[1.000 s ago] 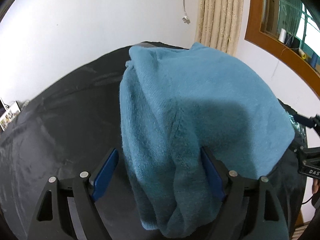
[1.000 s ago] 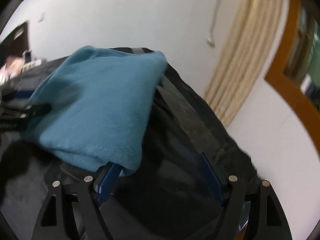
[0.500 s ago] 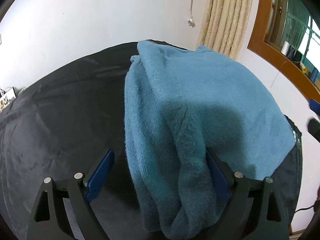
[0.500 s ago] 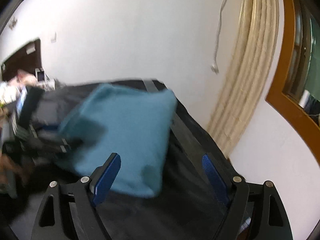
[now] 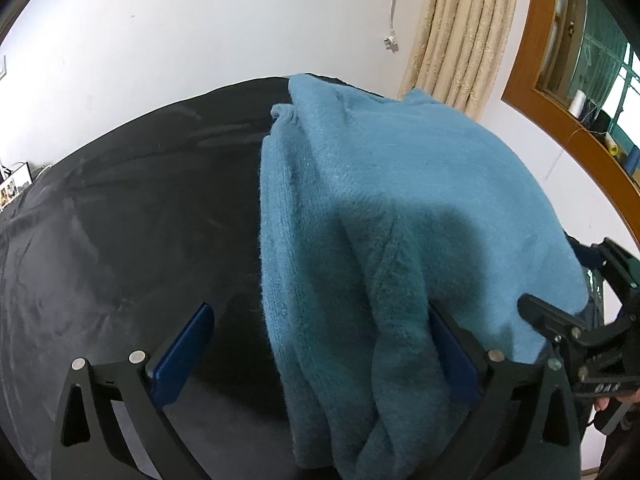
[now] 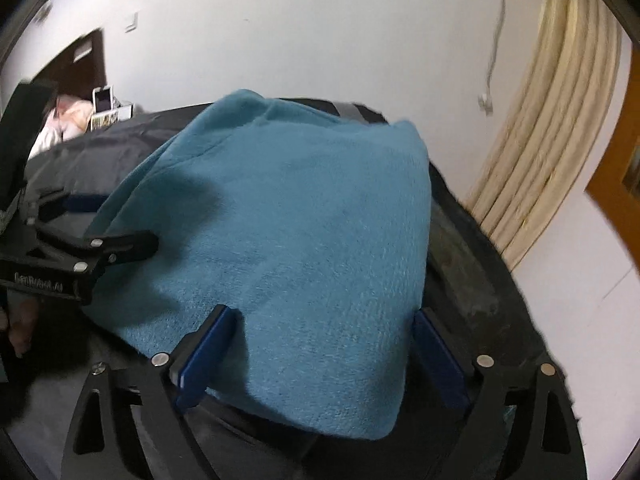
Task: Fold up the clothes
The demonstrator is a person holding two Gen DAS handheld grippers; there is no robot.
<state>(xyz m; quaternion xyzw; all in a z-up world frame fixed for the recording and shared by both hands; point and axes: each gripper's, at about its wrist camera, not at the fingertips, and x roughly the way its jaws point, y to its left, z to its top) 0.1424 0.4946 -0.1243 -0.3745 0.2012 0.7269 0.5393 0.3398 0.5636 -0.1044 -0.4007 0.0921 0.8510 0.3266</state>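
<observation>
A folded teal sweater (image 5: 400,208) lies on the black-covered table (image 5: 120,240). My left gripper (image 5: 320,312) straddles its near left corner. Its jaws are opening: the left pad (image 5: 184,356) stands clear of the fabric and the right pad is half buried under a fold. My right gripper (image 6: 323,314) sits over the sweater (image 6: 288,220) at its near right edge. These jaws are opening too, with the fabric between the blue pads (image 6: 204,356). Each gripper shows in the other's view: the right gripper (image 5: 568,276) and the left gripper (image 6: 130,220).
A white wall, a beige curtain (image 5: 460,28) and a wooden window frame (image 5: 536,80) stand behind the table. Small clutter (image 6: 104,108) sits at the far left corner. The table's right edge (image 6: 480,248) runs close to the sweater. A hand (image 5: 604,404) holds the right gripper.
My right gripper swung back in from the side and now straddles the sweater's near edge. Both pairs of jaws have widened. The left gripper has barely shifted.
</observation>
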